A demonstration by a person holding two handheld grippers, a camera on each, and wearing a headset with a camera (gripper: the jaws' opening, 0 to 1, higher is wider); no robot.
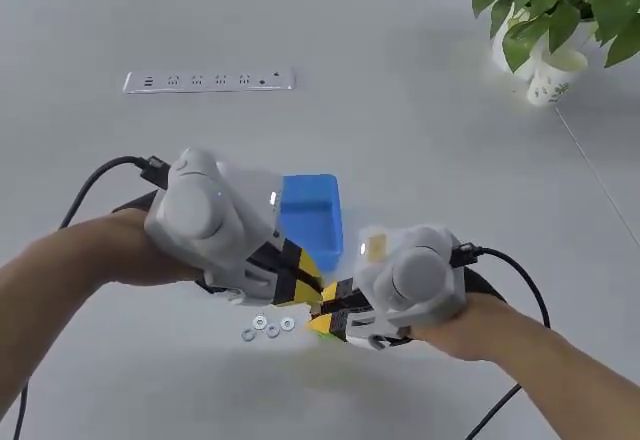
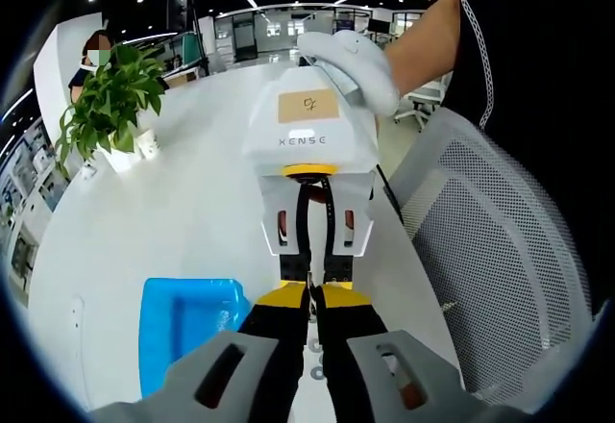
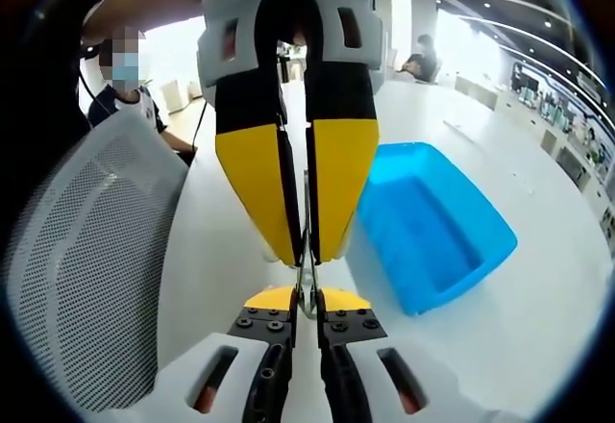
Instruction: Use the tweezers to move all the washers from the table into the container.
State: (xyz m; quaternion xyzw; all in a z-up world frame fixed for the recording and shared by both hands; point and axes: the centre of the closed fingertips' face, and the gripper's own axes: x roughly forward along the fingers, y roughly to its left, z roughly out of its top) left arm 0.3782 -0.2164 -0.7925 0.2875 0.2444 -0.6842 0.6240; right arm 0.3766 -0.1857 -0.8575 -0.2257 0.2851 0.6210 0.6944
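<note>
Several small metal washers [image 1: 268, 327] lie together on the white table, just in front of the blue container [image 1: 312, 210]. My left gripper [image 1: 305, 285] and right gripper [image 1: 325, 320] point at each other tip to tip right above them. In the right gripper view, thin metal tweezers [image 3: 307, 279] run from my right gripper [image 3: 298, 300] up into the yellow pads of my left gripper [image 3: 307, 250], and both pairs of jaws are shut on them. The left gripper view shows its own jaws [image 2: 307, 298] meeting the right gripper [image 2: 312, 271], with the washers [image 2: 316, 360] below and the container [image 2: 183, 332] at the left.
A white power strip [image 1: 208, 81] lies at the far left of the table. A potted plant [image 1: 545, 20] stands at the far right corner. A mesh chair [image 2: 490, 250] is beside the table edge. Cables trail from both grippers.
</note>
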